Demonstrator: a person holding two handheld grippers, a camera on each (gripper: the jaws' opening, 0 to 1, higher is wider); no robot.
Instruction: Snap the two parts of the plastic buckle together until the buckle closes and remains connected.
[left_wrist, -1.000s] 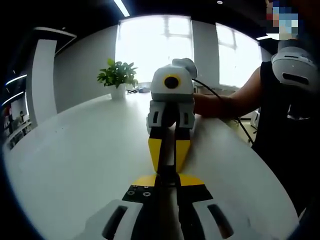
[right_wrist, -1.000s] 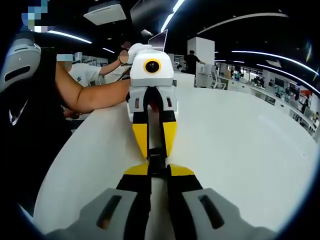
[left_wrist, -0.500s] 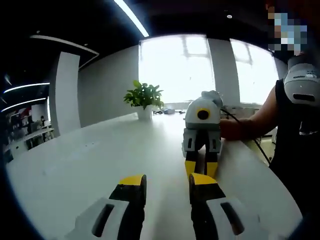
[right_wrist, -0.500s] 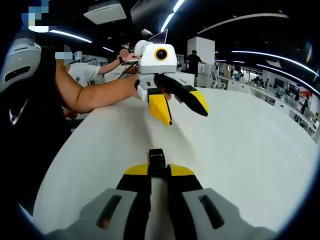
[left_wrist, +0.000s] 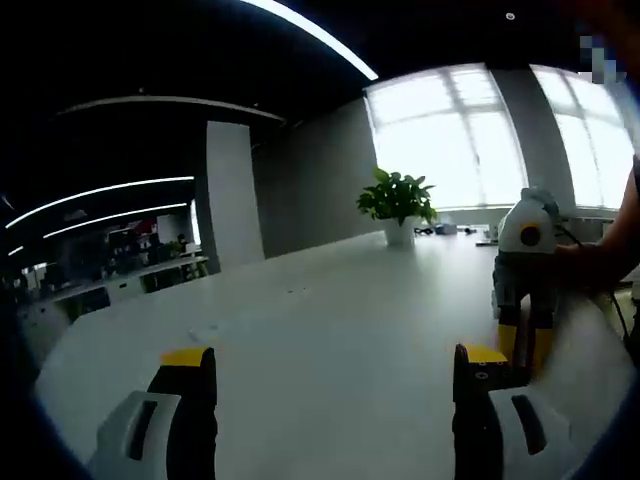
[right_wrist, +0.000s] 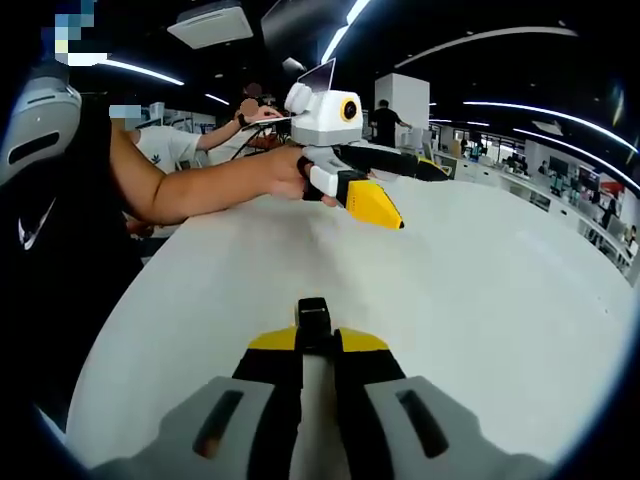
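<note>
Buckle (right_wrist: 313, 318): black plastic piece clamped between the right gripper's (right_wrist: 313, 340) jaws, low over the white table (right_wrist: 480, 300).
Left gripper (left_wrist: 335, 372): jaws spread wide, empty, swung aside.
Joint: hidden; I cannot tell if latched.
Advice: set it down gently, in sight.

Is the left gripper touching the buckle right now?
Apart. In the right gripper view the left gripper is open and lifted away from the black buckle, which is clamped in the right gripper, with bare white table between them.
</note>
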